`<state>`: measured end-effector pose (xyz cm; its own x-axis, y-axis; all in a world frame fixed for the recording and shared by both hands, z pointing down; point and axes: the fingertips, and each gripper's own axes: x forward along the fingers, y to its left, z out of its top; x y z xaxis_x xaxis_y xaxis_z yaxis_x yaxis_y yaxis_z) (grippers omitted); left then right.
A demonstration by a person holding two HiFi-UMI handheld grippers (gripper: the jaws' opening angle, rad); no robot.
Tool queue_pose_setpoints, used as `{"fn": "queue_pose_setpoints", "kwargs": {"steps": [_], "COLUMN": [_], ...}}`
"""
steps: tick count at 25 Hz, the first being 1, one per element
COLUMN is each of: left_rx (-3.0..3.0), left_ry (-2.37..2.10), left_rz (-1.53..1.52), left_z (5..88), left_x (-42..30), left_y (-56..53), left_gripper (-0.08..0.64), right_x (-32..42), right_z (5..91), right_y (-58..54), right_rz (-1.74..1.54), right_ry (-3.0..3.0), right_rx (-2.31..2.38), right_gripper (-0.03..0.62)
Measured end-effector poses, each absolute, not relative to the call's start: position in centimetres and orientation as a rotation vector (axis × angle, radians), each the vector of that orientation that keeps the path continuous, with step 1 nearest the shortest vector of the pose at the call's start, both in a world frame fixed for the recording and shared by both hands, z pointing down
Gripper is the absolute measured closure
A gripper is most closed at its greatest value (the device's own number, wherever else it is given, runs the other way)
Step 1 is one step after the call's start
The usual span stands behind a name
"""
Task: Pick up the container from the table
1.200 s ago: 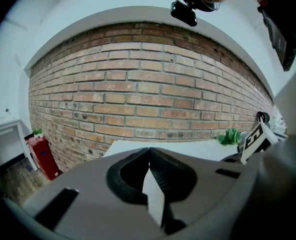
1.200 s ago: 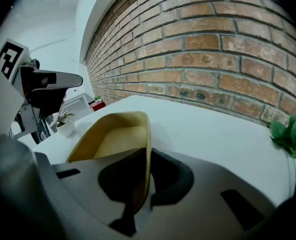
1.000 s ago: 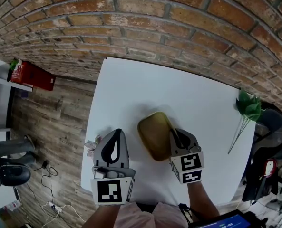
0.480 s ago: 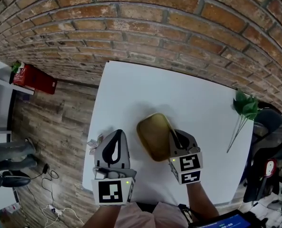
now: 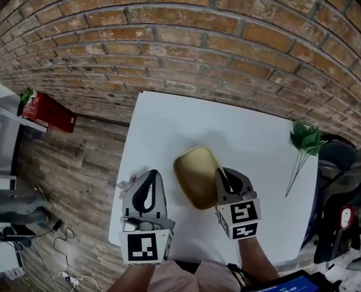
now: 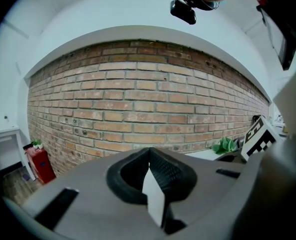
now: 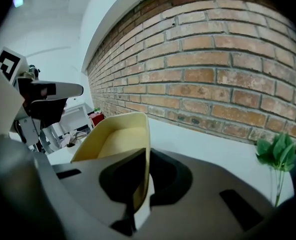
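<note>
One thin wall, 3 o'clock on the tub point(image 5: 195, 175), near the table's point(image 5: 168, 120) 6 o'clock edge, is clamped in our right gripper point(image 5: 220, 176); we judge it light, stiff, slick; left gripper point(image 5: 146, 178) closed, empty.

The left gripper point(image 6: 148, 158) points at the brick wall point(image 6: 148, 99), jaws together on nothing, green leaves point(image 6: 226, 145) far right.
</note>
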<state>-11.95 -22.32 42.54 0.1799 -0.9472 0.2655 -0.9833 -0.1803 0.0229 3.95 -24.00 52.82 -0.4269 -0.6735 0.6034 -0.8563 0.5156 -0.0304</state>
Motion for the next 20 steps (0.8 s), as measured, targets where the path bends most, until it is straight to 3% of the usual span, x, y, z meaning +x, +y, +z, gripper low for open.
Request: {"fn": "queue_pose_setpoints", "kwargs": {"steps": [20], "left_rx": [2.379], "left_ry": [-1.964], "left_rz": [0.12], "left_z": [34.1], "left_x": [-9.9], "left_y": [-20.8], "left_gripper": [0.551], "right_x": [5.9], "right_z": [40.0], "right_y": [-23.9], "right_rz": [0.242], "right_ry": [-2.387], "right_rx": [1.431], "right_gripper": [0.584]}}
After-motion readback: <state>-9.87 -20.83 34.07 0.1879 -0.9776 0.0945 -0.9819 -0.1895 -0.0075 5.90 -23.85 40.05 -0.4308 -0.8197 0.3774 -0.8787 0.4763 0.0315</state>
